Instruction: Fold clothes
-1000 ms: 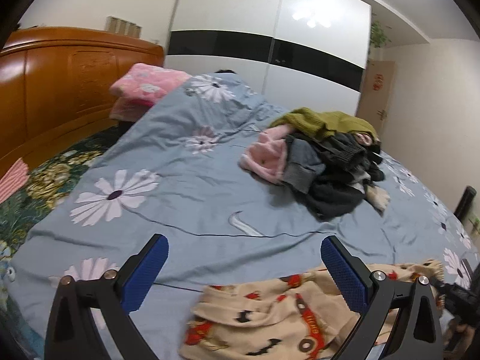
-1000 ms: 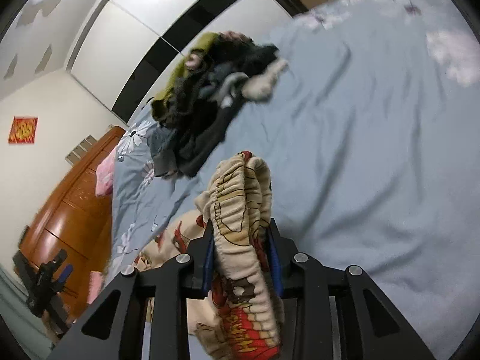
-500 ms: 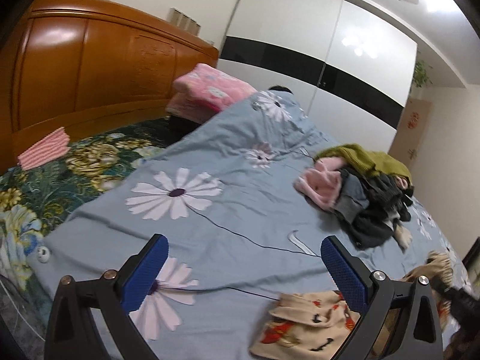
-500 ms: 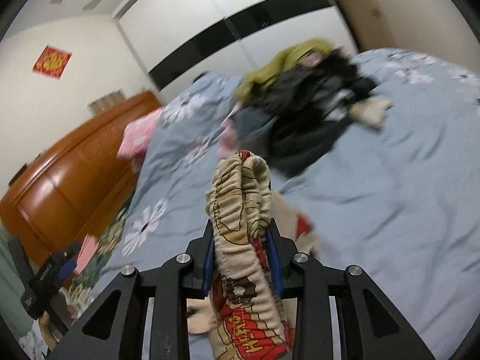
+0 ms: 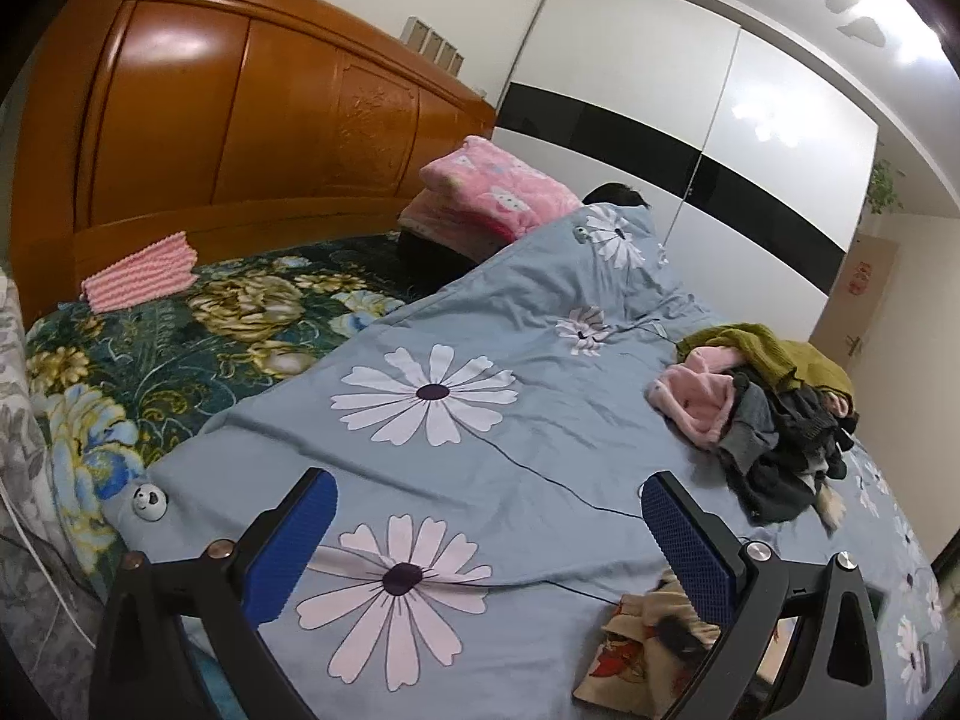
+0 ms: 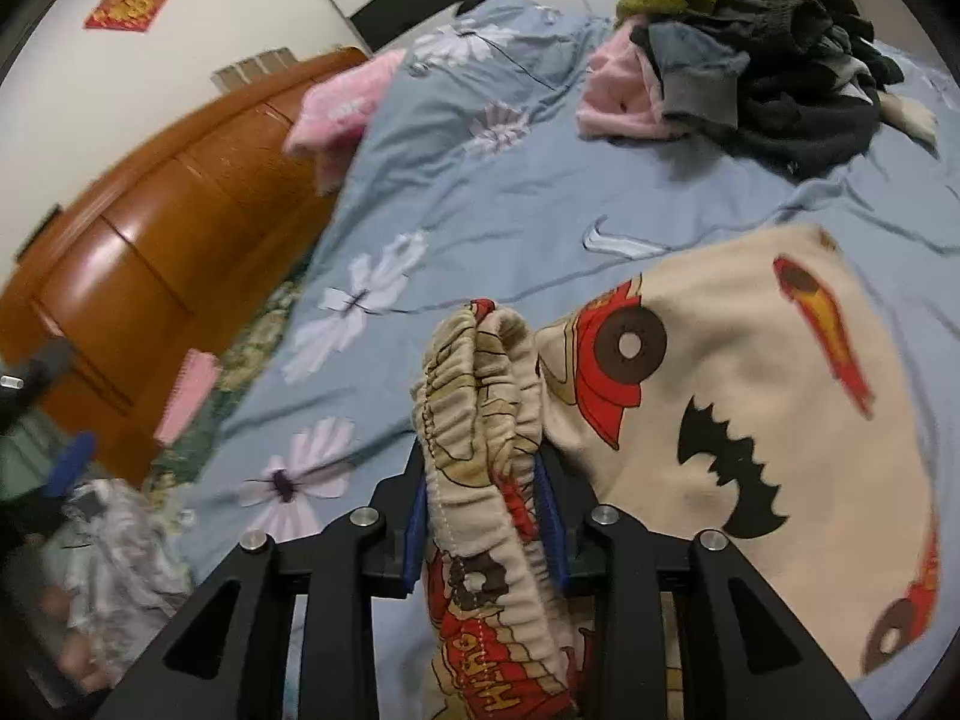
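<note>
The right claw [image 6: 483,516] has the bunched stretchy band of the cartoon pants [image 6: 738,408] between its pads, and its jaws are opening. The pants spread right of it on the bed [image 6: 480,204]. They look soft, light and floppy, so the band seems the best grab. The left claw [image 5: 489,531] is wide and empty.

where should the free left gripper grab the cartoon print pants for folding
Grip the far hem of the pants, coming down from above. The right gripper has the bunched elastic waistband between its opening jaws, and the rest lies spread flat on the blue quilt. The left gripper is open.
</note>
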A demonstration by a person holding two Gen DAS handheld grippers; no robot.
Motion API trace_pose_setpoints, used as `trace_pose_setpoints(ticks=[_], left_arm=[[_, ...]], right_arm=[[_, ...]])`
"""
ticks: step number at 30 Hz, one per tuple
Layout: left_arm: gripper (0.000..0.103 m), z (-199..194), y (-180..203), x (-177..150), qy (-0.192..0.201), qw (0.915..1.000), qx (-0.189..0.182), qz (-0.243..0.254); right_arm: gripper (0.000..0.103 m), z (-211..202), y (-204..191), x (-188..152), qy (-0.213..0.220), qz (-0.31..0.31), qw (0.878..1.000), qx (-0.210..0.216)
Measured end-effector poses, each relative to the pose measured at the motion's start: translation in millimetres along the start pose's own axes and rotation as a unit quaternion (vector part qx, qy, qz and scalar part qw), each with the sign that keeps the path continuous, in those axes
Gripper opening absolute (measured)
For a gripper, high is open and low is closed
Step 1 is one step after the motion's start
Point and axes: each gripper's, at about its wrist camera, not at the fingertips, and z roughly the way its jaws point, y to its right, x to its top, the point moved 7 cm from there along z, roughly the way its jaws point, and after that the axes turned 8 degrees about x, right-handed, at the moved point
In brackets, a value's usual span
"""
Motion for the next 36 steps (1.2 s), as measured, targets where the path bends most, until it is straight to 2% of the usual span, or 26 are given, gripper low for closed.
trace_pose_setpoints(ticks=[1, 4, 9, 13, 15, 17, 21, 22, 24, 26, 28, 30, 32, 33, 34, 36], left_arm=[[0.103, 0, 1, 0, -0.001, 1.0, -0.002, 0.002], [0.103, 1, 4, -1, -0.004, 0.9999, -0.009, 0.009], [0.103, 2, 37, -6, -0.011, 0.9984, -0.048, 0.027], [0.103, 4, 64, -13, -0.017, 0.9973, -0.06, 0.039], [0.103, 5, 81, -21, -0.033, 0.9944, -0.09, 0.044], [0.103, 9, 96, -35, -0.05, 0.991, -0.11, 0.057], [0.103, 27, 99, -65, -0.067, 0.9922, -0.067, 0.081], [0.103, 34, 96, -74, -0.082, 0.9918, -0.066, 0.073], [0.103, 44, 99, -91, -0.118, 0.9871, -0.091, 0.059], [0.103, 53, 109, -109, -0.14, 0.9824, -0.105, 0.066], [0.103, 65, 112, -121, -0.13, 0.9846, -0.072, 0.092], [0.103, 80, 107, -133, -0.12, 0.9854, -0.027, 0.117], [0.103, 96, 98, -145, -0.142, 0.9825, -0.005, 0.12], [0.103, 100, 92, -146, -0.157, 0.9816, -0.011, 0.108], [0.103, 99, 84, -143, -0.166, 0.9821, -0.021, 0.087], [0.103, 97, 71, -136, -0.18, 0.9813, -0.044, 0.051]], right_arm=[[0.037, 3, 2, -2, 0.001, 0.002, 1.0, -0.003], [0.046, 1, 2, -3, 0.007, -0.001, 1.0, 0.001], [0.074, -36, -19, 17, 0.035, -0.032, 0.998, 0.03], [0.076, -75, -37, 41, 0.064, -0.054, 0.993, 0.083], [0.083, -96, -33, 56, 0.082, -0.06, 0.991, 0.082], [0.084, -116, -18, 70, 0.1, -0.067, 0.991, 0.053], [0.084, -137, 38, 75, 0.105, -0.061, 0.993, -0.015], [0.084, -139, 51, 73, 0.099, -0.052, 0.993, -0.021], [0.084, -138, 72, 65, 0.087, -0.031, 0.996, -0.021], [0.084, -130, 83, 55, 0.072, -0.016, 0.997, -0.013], [0.084, -119, 90, 45, 0.06, -0.006, 0.998, -0.007], [0.084, -105, 101, 37, 0.048, -0.014, 0.998, -0.049], [0.084, -92, 115, 27, 0.025, -0.029, 0.994, -0.101], [0.084, -87, 122, 22, 0.013, -0.025, 0.994, -0.104], [0.084, -86, 126, 20, 0.009, -0.009, 0.996, -0.087], [0.084, -94, 137, 20, 0.02, 0.041, 0.999, -0.024]])
